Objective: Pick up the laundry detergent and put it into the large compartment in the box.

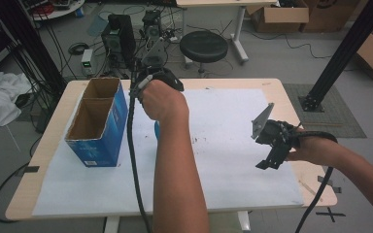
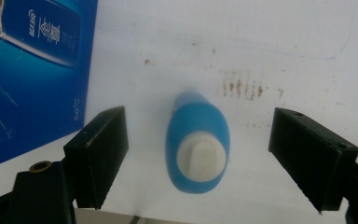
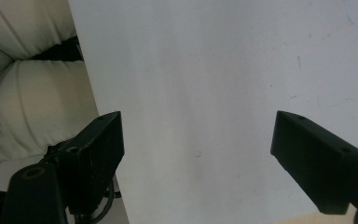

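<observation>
The blue bottle point(image 2: 197, 147) with its white cap lies on the white sheet point(image 1: 223, 145), just beside the blue carton point(image 1: 99, 124) and toward the left half of the desk point(image 1: 277, 85). In the high view the bottle point(image 1: 156, 130) peeks out as a sliver of blue under the person's left hand point(image 1: 162, 99). The left tongs point(image 2: 198, 149) hang over it, jaws spread wide, one on either side, neither touching it. The carton stands open-topped near the desk's left edge, split into two compartments. Over by the right edge, the right tongs point(image 1: 268, 162) hover above bare sheet, jaws wide apart, nothing between them. In the right gripper view the sheet's edge runs past pale trousers point(image 3: 32, 93).
</observation>
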Demonstrator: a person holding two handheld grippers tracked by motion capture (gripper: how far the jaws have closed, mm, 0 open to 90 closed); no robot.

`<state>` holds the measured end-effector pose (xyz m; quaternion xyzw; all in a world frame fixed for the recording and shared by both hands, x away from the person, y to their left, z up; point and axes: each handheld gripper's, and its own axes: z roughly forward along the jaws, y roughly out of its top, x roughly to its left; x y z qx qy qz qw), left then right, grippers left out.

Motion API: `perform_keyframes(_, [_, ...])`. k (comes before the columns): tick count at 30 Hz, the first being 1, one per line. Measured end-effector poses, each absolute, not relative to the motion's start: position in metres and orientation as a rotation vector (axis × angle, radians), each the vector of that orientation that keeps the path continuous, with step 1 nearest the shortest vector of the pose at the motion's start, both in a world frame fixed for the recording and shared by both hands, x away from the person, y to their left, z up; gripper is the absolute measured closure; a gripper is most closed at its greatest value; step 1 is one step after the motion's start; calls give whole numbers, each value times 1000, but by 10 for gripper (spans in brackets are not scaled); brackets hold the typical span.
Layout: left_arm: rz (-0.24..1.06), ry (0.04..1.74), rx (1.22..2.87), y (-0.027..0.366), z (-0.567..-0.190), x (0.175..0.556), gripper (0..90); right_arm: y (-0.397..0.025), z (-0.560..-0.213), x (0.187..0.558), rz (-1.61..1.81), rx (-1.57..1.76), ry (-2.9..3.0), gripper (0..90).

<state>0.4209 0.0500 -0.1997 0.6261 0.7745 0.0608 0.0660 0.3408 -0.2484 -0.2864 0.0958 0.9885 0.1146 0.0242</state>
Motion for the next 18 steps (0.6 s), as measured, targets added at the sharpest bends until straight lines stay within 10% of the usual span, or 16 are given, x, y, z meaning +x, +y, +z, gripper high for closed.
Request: perform_keyframes(18, [165,2378,1870,44,-221,411,205,-246,-286,340,371,278,3063,169])
